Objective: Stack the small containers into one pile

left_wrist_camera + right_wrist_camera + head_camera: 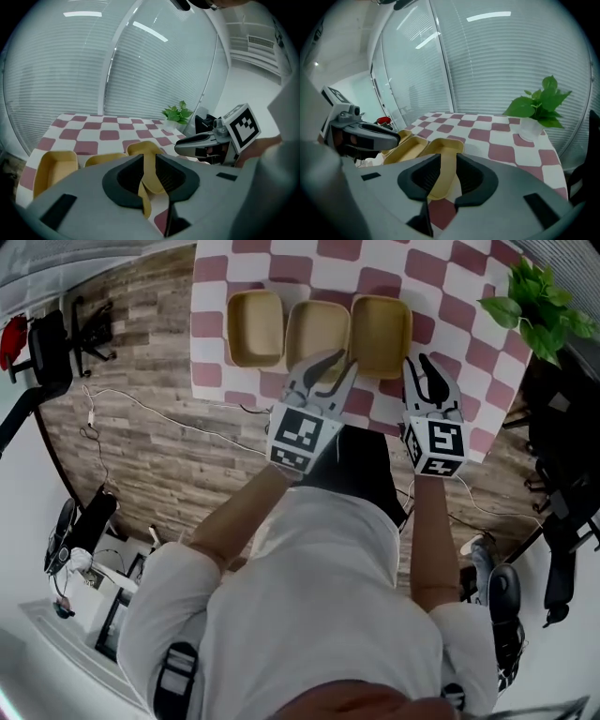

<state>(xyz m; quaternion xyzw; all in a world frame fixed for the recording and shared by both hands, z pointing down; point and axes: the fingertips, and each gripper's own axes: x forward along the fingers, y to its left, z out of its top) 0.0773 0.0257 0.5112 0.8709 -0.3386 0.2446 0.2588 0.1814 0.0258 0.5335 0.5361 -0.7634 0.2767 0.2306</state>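
Three tan containers stand in a row on the checkered table (450, 296): left (255, 326), middle (317, 329) and right (381, 334). None sits inside another. My left gripper (336, 359) hovers at the near edge between the middle and right containers, jaws open, with nothing held. My right gripper (419, 362) is open just right of the right container's near corner. In the left gripper view the right container (145, 149) shows through the jaw gap of the left gripper (149, 161). The right gripper (447, 164) frames that same container (445, 147).
A potted green plant (539, 301) stands at the table's far right corner. Office chairs (56, 343) and cables lie on the wood floor to the left. The person's body fills the lower head view.
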